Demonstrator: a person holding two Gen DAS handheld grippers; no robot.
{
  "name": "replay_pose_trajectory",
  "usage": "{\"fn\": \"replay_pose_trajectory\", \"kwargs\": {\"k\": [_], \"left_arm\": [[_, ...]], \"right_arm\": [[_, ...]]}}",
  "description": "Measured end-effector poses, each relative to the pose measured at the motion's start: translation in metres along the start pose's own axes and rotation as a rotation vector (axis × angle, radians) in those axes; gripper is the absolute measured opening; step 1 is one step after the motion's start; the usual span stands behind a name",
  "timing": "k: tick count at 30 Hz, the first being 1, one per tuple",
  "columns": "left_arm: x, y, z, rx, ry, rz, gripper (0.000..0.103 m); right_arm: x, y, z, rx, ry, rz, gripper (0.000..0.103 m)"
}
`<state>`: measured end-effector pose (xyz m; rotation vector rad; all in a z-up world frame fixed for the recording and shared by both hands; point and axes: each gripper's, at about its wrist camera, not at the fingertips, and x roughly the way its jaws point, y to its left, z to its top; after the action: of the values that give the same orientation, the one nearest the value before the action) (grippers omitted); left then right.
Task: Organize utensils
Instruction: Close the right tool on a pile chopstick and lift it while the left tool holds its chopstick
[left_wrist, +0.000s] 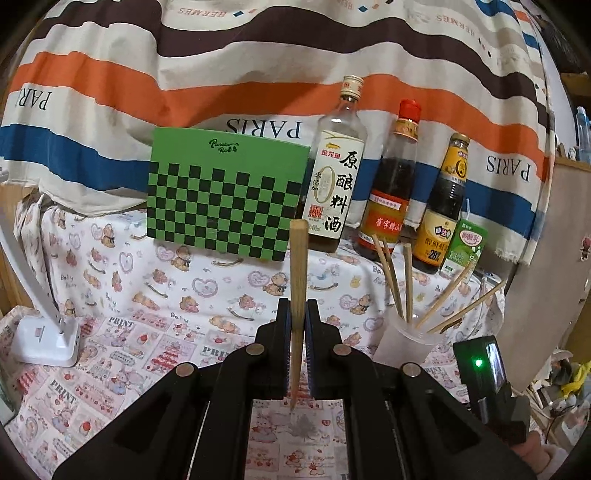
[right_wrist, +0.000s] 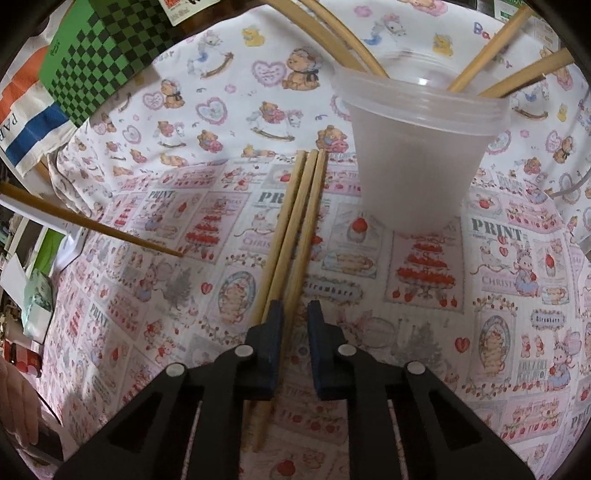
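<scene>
The left gripper (left_wrist: 295, 317) is clamped on one upright chopstick (left_wrist: 297, 280) above the table's (left_wrist: 110, 295) middle. Right of it, a frosted cup (left_wrist: 406, 339) (several chopsticks inside) stands before the bottles (left_wrist: 388, 184). The right gripper (right_wrist: 295, 317) has its jaws narrowed around one of three chopsticks (right_wrist: 291, 229) lying near the table's front edge; pad contact is unclear.

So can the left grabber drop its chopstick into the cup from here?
Probably yes. The left gripper is shut on a chopstick, and the cup stands close beside it, its mouth open between the leaning chopsticks. Nothing blocks the way.
</scene>
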<state>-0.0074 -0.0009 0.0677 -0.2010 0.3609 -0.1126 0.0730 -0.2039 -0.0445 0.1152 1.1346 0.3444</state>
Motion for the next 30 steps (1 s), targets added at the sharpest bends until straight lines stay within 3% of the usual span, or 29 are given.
{"fn": "replay_pose_trajectory", "kwargs": {"k": [6,11,20,30], "left_arm": [[0.000,0.002,0.000,-0.006,-0.003,0.015,0.006],[-0.002,0.001,0.001,0.019,-0.027,0.039,0.006],[-0.003,-0.005,-0.001,0.040,-0.027,0.032,0.006],[-0.003,-0.005,-0.001,0.022,-0.023,0.029,0.006]], "right_arm": [[-0.002,0.007,-0.002,-0.025,-0.011,-0.037,0.007],[-0.028,0.004,0.000,-0.037,-0.167,0.002,0.006],[-0.079,-0.015,0.001,0.051,-0.417,0.080,0.004],[-0.120,-0.016,-0.009,0.061,-0.626,0.152,0.001]]}}
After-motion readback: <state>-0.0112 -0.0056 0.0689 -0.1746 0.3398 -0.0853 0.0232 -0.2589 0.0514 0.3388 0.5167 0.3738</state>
